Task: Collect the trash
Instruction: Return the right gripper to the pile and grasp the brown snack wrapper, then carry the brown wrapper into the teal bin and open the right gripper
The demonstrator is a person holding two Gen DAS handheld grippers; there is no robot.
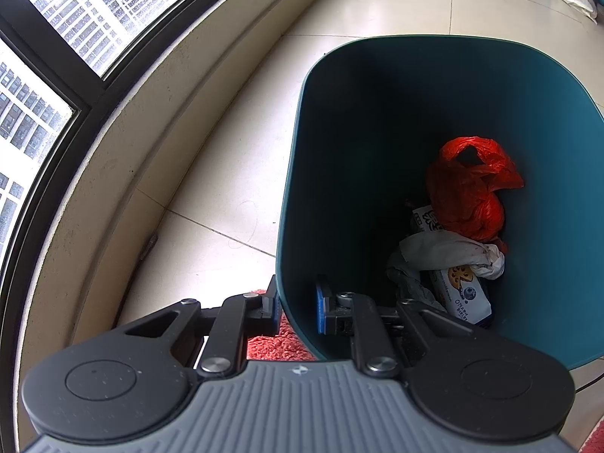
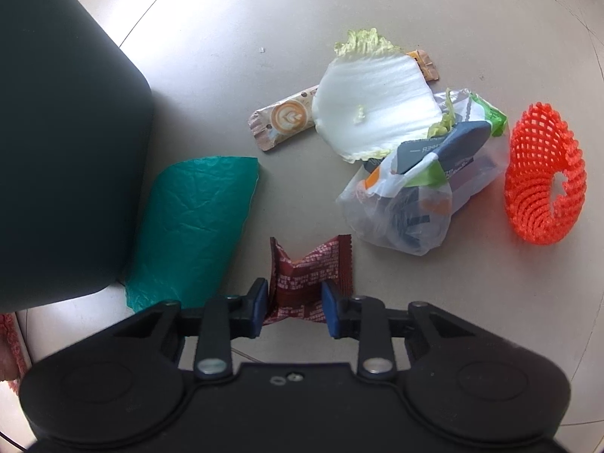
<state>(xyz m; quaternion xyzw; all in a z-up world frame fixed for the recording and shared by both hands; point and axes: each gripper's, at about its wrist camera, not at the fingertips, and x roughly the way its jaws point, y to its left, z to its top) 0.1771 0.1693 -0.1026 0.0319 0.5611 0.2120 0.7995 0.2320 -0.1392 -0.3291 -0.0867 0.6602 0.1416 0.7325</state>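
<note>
A: Where's the red wrapper (image 2: pixel 307 283)?

B: On the floor, right between the right gripper (image 2: pixel 294 307) pads – crumpled, pinched across its width.

A: And the bin?

B: Teal bin (image 1: pixel 298 173) – left gripper (image 1: pixel 298 307) clamps its rim, 1 lift away

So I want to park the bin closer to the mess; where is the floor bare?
Bare tile lies beyond the coffee sachet and cabbage leaf, and between the teal bag and the clear plastic bag. It is crowded from the leaf to the orange net. The right tongs pinch the red wrapper.
</note>
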